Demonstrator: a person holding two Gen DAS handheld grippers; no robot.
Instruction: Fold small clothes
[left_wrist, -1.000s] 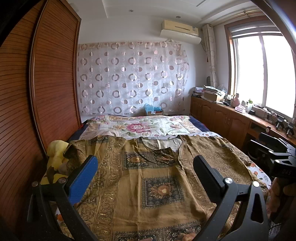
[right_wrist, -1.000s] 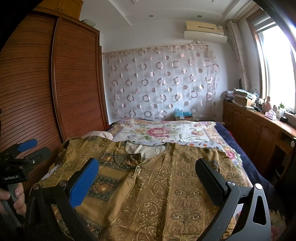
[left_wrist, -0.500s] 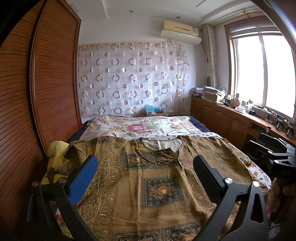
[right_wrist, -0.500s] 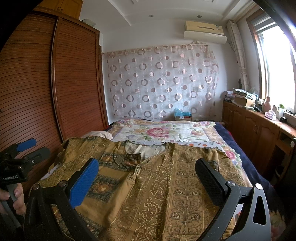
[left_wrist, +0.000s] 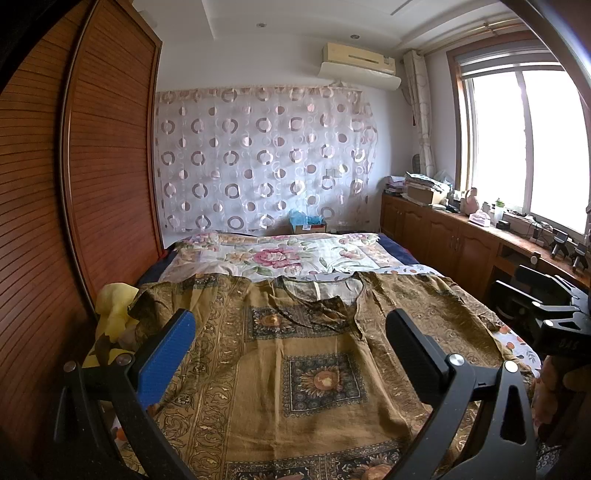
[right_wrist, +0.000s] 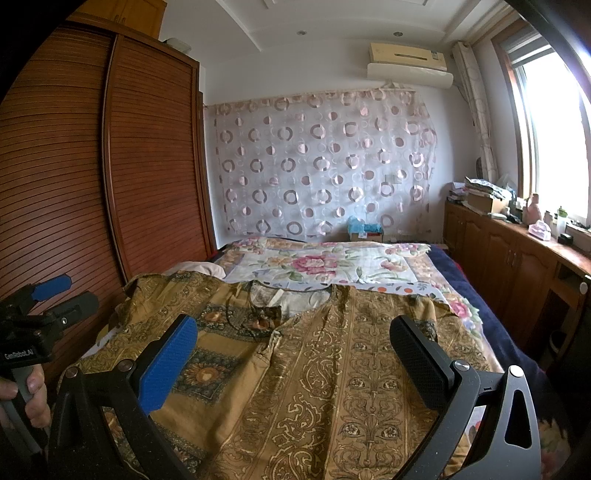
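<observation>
A brown and gold patterned blouse (left_wrist: 317, 365) lies spread flat, front up, on the bed, neckline toward the far end; it also shows in the right wrist view (right_wrist: 325, 369). My left gripper (left_wrist: 291, 332) is open and empty, held above the blouse's lower middle. My right gripper (right_wrist: 293, 339) is open and empty, above the blouse's right half. Each gripper shows at the edge of the other's view: the right one (left_wrist: 546, 314) and the left one (right_wrist: 48, 299), both above the bed's sides.
The bed carries a floral sheet (left_wrist: 288, 254). A wooden wardrobe (left_wrist: 74, 203) runs along the left side. A yellow cloth (left_wrist: 114, 314) lies at the bed's left edge. Wooden cabinets (left_wrist: 443, 240) with clutter stand under the window on the right.
</observation>
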